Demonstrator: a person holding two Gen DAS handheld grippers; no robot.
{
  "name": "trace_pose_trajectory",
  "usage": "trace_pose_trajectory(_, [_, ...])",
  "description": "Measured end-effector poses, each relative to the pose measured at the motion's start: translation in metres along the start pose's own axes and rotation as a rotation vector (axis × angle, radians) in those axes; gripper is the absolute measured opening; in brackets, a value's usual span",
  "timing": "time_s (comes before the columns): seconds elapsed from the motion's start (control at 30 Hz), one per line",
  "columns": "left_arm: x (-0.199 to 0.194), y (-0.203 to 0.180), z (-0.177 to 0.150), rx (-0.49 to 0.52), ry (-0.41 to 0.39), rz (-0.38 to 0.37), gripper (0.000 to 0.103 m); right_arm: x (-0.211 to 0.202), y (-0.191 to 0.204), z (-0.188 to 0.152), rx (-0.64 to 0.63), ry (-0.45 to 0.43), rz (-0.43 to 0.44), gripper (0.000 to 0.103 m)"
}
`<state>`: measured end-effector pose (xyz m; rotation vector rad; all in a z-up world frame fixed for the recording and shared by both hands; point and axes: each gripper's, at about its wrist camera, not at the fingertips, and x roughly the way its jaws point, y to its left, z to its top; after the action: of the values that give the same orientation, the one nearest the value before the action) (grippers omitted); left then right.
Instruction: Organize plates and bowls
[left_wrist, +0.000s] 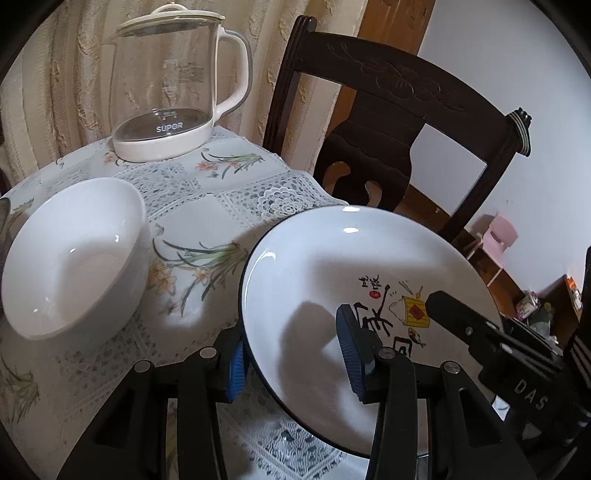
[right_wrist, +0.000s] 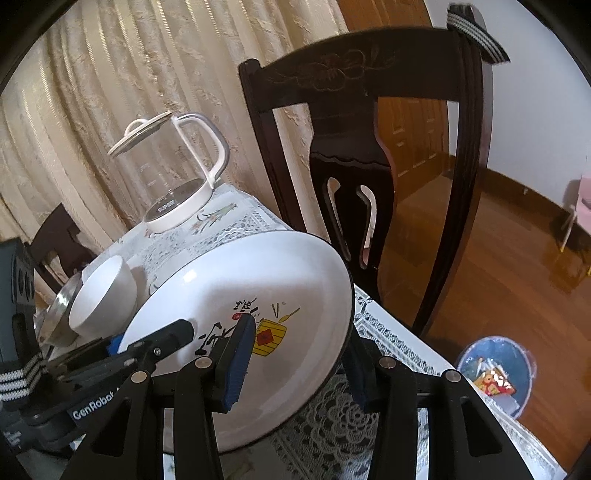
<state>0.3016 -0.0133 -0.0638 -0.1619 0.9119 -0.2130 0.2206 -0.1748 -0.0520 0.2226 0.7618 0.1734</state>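
The left tongs (left_wrist: 295, 362) straddle the near-left rim of the painted plate (left_wrist: 332, 266), one blue pad outside and under the rim, the other on the white inside; whether the pads actually press the rim cannot be told from this view. The plate sits tilted over the edge of the desk (left_wrist: 207, 206), its black-lined rim raised on the far side. Beyond the left tongs and to their left stands the white bowl (left_wrist: 74, 258), upright on the lace cloth, apart from the plate. Farther ahead stands the glass kettle (left_wrist: 166, 88), lid on, near the curtain (left_wrist: 48, 74).

The right wrist view shows the same plate (right_wrist: 258, 288) from its other side. The right tongs (right_wrist: 295, 365) pinch its near-right rim: the left pad lies on the painted inside, the right pad behind the dark underside of the rim. The tip of the left tongs (right_wrist: 162, 339) reaches onto the plate from the left here, just as the right tongs (left_wrist: 454, 314) enter the left wrist view from the right.

Only the right wrist view shows a steel-rimmed dish (right_wrist: 59, 306) touching the bowl (right_wrist: 103, 291) on its far-left side, and a blue bin (right_wrist: 495, 373) on the wooden floor to the right of the tongs. The dark chair (right_wrist: 351, 166) stands behind the plate in both views.
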Motion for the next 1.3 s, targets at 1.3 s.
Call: trace_pose_trajectory(1.3, [-0.192,0.106,-0.091,-0.208,-0.188,0.176,0.045,-0.071,0.166,-0.06,-0.224,0.007,0.26,0.048])
